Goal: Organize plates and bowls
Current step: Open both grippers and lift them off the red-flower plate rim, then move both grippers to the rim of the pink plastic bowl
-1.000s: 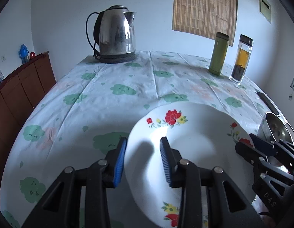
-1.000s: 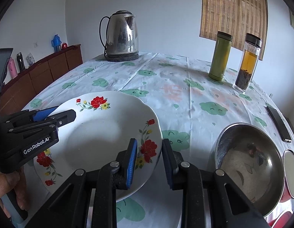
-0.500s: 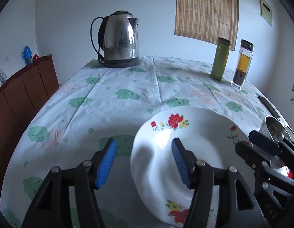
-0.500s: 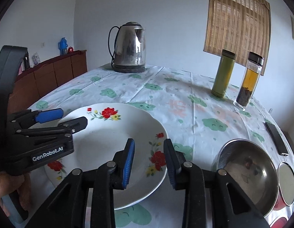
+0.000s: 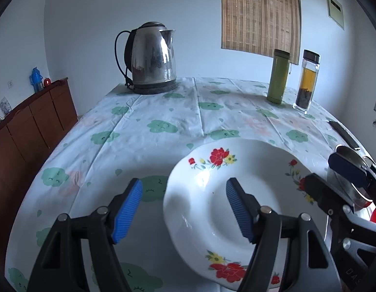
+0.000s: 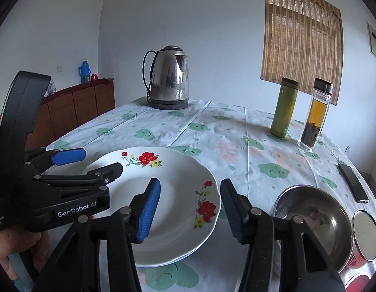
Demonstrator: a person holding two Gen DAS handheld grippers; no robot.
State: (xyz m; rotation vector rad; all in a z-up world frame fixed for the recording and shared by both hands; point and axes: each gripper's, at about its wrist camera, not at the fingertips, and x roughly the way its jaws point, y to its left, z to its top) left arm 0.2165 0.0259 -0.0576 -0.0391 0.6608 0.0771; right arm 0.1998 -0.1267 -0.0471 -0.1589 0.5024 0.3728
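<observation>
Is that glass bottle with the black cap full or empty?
Partly full. The clear glass bottle stands upright, holding amber liquid with dark leaves settled at the bottom, and a clear gap under its cap.

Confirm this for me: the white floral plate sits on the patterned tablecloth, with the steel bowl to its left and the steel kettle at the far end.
Not quite. In the right wrist view the round steel bowl sits to the right of the white floral plate, not its left. The rest holds: the plate rests on the cloud-patterned tablecloth and the steel kettle stands at the far end.
</observation>
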